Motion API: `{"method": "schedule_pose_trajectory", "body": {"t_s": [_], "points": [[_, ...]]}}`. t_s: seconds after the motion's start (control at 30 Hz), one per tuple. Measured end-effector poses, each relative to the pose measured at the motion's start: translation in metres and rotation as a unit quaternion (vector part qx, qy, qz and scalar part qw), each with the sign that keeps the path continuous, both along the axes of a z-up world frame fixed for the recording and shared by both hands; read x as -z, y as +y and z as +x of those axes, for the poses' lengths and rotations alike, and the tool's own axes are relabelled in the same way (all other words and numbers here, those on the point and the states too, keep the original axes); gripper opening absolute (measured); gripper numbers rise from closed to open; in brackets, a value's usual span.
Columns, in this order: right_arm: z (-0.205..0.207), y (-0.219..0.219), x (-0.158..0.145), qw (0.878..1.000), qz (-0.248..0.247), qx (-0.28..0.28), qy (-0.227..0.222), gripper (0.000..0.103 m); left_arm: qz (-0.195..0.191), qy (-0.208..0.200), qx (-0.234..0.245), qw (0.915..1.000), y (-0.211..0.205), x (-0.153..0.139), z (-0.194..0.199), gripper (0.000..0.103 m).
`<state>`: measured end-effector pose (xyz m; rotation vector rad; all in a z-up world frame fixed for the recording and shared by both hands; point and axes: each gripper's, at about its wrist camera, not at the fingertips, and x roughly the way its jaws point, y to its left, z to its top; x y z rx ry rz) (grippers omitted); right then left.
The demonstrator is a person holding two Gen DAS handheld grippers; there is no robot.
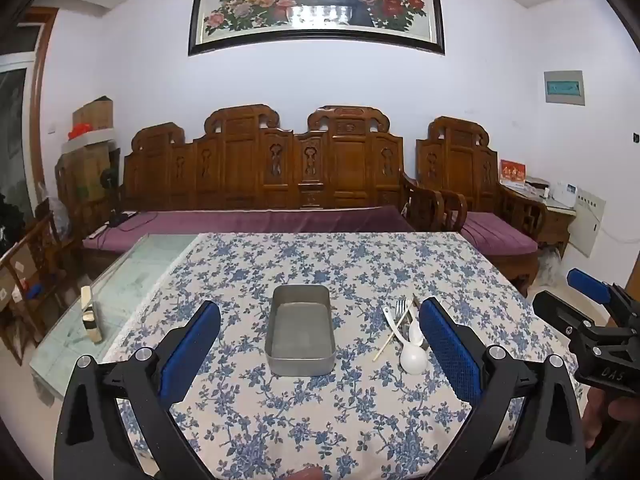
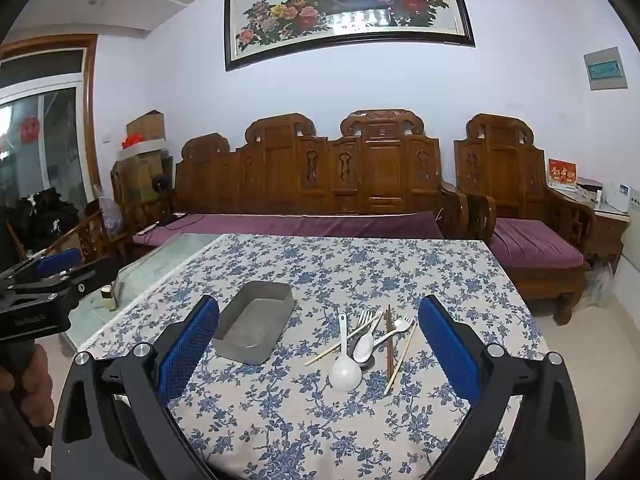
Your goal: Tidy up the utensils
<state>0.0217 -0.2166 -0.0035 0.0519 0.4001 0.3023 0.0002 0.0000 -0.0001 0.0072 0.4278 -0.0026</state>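
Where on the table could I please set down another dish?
Free: the flowered cloth behind the metal tray, and the near strip before it. Crowded: the utensil pile right of the tray.

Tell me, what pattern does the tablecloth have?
The tablecloth is cream with a blue flower-and-leaf print all over. It shows best in the right wrist view.

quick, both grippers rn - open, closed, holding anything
left gripper: open, holding nothing, above the metal tray.
right gripper: open, holding nothing, above the utensils.
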Motion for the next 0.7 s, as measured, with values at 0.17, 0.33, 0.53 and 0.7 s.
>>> {"method": "schedule_pose_trajectory", "body": {"t_s": [0.17,0.33,0.53,0.7], "points": [[-0.0006,-0.0001,-0.0008,1.0,0.0,0.001,-0.001,0.1,-0.001,0.0,-0.001,1.0,0.0003,0.0003,0.0,0.096],[0.0022,-0.0003,-0.0033,1.0,0.002,0.001,-0.001,0.1,0.0,0.0,-0.001,1.0,-0.0039,0.0029,-0.0015,0.096],[0.0005,-0.0013,-0.0037,1.0,0.002,0.001,-0.001,0.1,-0.001,-0.001,-0.002,1.0,-0.0014,-0.0008,-0.0015,0.096],[0.0,-0.0009,-0.0033,1.0,0.002,0.002,-0.002,0.1,-0.002,0.0,-0.001,1.0,-0.0015,-0.0013,-0.0015,0.096]]}}
